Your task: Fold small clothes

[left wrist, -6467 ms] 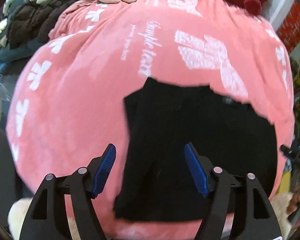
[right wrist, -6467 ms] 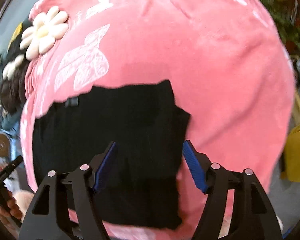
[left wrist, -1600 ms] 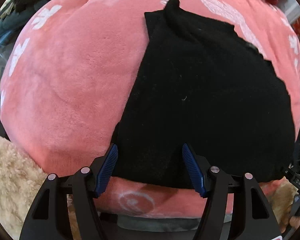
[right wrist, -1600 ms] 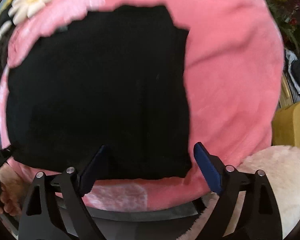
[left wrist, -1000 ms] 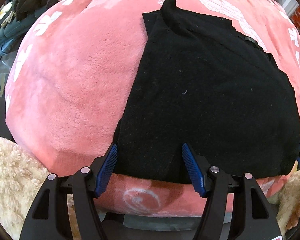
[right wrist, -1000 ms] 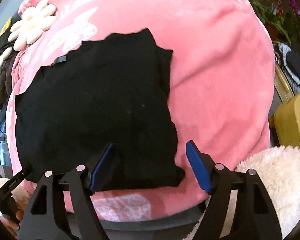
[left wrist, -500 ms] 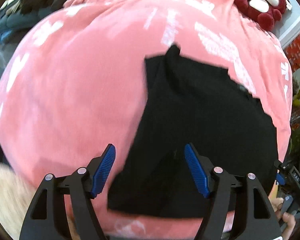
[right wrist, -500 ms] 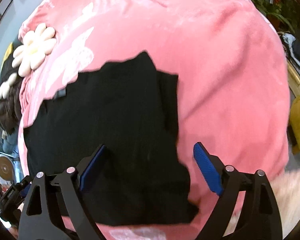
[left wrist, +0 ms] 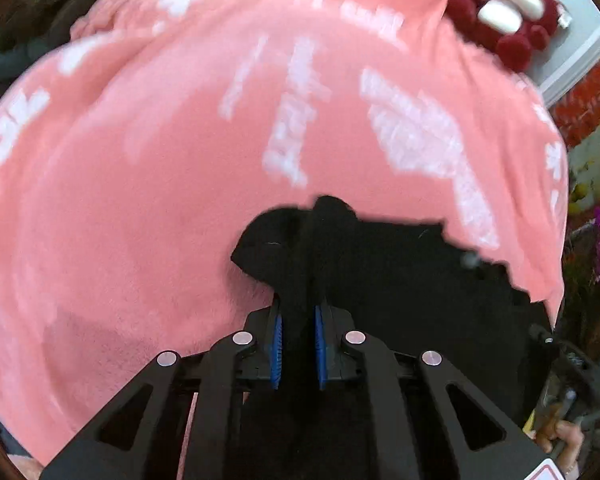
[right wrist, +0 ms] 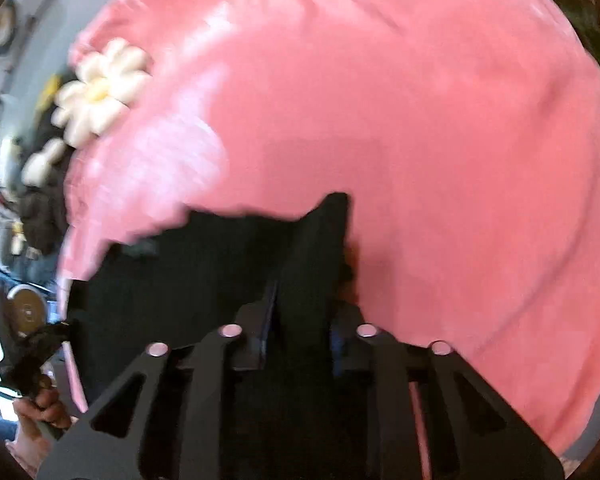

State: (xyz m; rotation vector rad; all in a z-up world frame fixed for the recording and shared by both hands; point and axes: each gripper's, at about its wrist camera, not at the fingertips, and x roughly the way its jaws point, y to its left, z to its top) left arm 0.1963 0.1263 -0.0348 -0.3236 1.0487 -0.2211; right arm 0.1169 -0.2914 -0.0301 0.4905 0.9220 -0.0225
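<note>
1. left tongs have just clenched on one near corner of the black garment.
2. right tongs likewise on the other corner.
3. the garment's remainder stretches ahead over the pink blanket.

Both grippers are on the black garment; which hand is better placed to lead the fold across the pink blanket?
Neither clearly: left gripper and right gripper each pinch the black garment, so both should carry together.

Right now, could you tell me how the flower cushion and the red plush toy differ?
The flower cushion is cream with a yellow centre; the red plush toy is dark red with white patches. The cushion is petal-shaped, the toy round-limbed. The cushion sits at the pink blanket's far left edge, the toy at its far right. Both look soft.
</note>
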